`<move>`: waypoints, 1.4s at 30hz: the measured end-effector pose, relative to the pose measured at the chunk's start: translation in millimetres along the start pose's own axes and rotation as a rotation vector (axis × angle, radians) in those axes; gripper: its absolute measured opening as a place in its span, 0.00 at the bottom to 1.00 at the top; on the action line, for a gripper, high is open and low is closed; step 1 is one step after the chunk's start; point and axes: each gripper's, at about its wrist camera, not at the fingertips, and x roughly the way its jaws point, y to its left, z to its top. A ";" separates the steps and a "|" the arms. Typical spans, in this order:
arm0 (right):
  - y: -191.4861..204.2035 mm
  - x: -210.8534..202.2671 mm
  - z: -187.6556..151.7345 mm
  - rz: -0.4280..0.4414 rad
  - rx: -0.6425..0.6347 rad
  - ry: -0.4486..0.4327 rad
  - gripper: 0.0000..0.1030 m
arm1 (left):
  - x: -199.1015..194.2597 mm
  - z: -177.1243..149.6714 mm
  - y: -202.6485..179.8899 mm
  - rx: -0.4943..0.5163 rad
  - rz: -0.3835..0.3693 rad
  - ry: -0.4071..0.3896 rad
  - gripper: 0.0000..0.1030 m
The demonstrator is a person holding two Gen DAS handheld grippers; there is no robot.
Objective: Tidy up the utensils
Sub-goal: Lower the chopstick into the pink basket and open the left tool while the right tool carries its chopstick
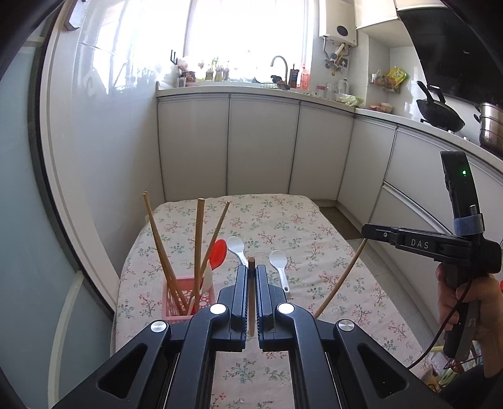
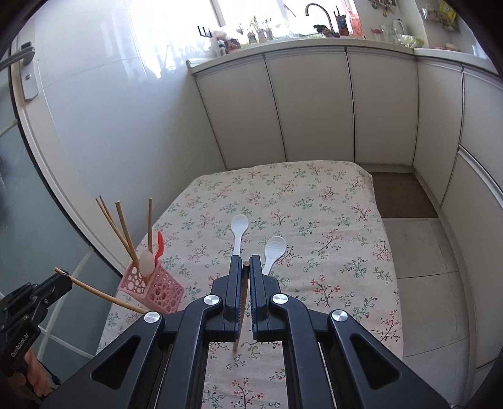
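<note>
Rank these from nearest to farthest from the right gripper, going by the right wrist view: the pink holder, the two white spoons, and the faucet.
1. Right white spoon, just past the right gripper.
2. Left white spoon, slightly farther up the cloth.
3. Pink holder, off left at the table edge.
4. Faucet, far counter.

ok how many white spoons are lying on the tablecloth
2. The far white spoon lies mid-tablecloth; the near white spoon lies to its right, closer to the camera. Another pale spoon stands in the pink basket, not counted.
</note>
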 end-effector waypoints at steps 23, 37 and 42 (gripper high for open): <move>41.3 -53.2 20.4 0.153 -0.001 -0.133 0.04 | -56.1 39.7 53.1 -0.087 0.189 -0.272 0.04; 57.3 -43.7 33.0 0.202 0.000 -0.151 0.04 | 6.2 50.7 65.1 -0.093 0.260 -0.252 0.04; 59.5 -37.0 34.8 0.206 0.000 -0.145 0.04 | 45.7 45.3 79.3 -0.107 0.270 -0.167 0.04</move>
